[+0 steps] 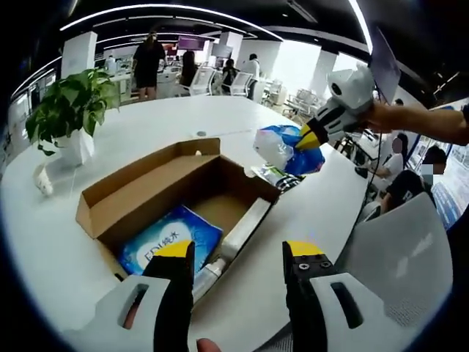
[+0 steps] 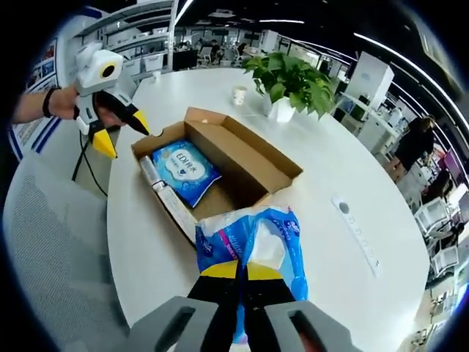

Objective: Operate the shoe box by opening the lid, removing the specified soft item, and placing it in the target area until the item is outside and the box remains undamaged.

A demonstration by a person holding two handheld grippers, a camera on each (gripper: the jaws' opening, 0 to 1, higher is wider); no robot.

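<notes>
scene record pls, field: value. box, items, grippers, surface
box: cardboard shoe box, open, flaps up, on the table
in box: blue tissue pack lying flat on its floor
removed item: blue-and-white soft pack, outside the box, held above the table
right gripper: shut on the soft pack
left gripper: open, holding nothing, at the near edge of the box
surface: white round table
nearby: potted plant, paper cup
</notes>
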